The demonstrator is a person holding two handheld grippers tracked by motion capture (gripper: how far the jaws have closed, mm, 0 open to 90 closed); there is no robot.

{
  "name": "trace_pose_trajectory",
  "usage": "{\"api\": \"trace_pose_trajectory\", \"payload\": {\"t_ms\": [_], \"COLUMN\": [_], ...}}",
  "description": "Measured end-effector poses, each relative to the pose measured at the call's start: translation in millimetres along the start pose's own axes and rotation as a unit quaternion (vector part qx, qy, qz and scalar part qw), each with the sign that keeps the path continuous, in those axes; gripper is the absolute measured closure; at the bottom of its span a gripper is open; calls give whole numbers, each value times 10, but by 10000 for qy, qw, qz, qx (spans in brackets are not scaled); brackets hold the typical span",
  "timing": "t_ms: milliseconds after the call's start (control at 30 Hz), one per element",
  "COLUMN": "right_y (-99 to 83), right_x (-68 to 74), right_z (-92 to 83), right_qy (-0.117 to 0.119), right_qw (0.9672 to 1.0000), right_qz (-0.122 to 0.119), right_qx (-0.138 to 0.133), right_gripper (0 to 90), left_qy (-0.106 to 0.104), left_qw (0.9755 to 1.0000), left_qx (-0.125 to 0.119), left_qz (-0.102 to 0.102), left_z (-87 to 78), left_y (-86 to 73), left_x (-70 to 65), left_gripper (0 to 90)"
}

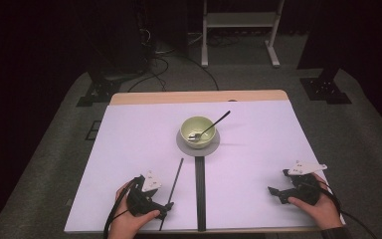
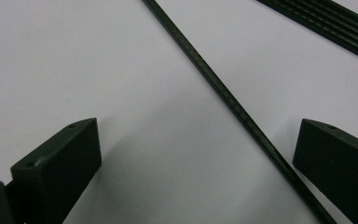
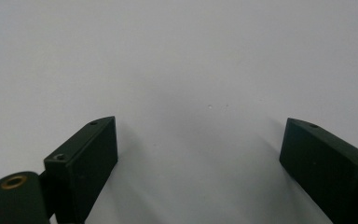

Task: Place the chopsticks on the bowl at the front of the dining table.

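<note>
We count one bowl, one spoon, one thin rod; left gripper and right gripper gape wide, holding nothing.

High view: fixed above the near edge of the white table, facing forward and down, far enough to take in the whole top and floor beyond. Left gripper view: very close to the table surface, looking along its jaws; shares the thin black rod and black strip with the high view. Right gripper view: equally close, facing bare white surface.
</note>
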State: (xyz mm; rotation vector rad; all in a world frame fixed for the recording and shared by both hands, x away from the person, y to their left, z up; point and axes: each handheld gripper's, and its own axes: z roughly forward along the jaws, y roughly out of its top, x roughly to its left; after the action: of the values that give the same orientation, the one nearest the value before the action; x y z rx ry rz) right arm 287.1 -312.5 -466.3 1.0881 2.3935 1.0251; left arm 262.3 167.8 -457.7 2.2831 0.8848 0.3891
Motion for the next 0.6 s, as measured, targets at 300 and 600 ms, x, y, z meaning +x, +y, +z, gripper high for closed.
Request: {"api": "trace_pose_trajectory", "payload": {"t_ms": [300,600], "right_y": [0,0], "right_x": [0,0], "right_z": [0,0], "right_qy": [-1,-1], "right_qw": [10000,10000], "right_qz": [-1,-1], "right_qx": [0,-2], "right_gripper": [99,99], "left_qy": [125,181], "left_qw": [9999,9997], "left_qx": [13,-2], "left_qz": [-67,-139], "left_z": [-54,-82], "left_y": [-55,-93], "left_x": [94,200], "left_gripper": [0,0]}}
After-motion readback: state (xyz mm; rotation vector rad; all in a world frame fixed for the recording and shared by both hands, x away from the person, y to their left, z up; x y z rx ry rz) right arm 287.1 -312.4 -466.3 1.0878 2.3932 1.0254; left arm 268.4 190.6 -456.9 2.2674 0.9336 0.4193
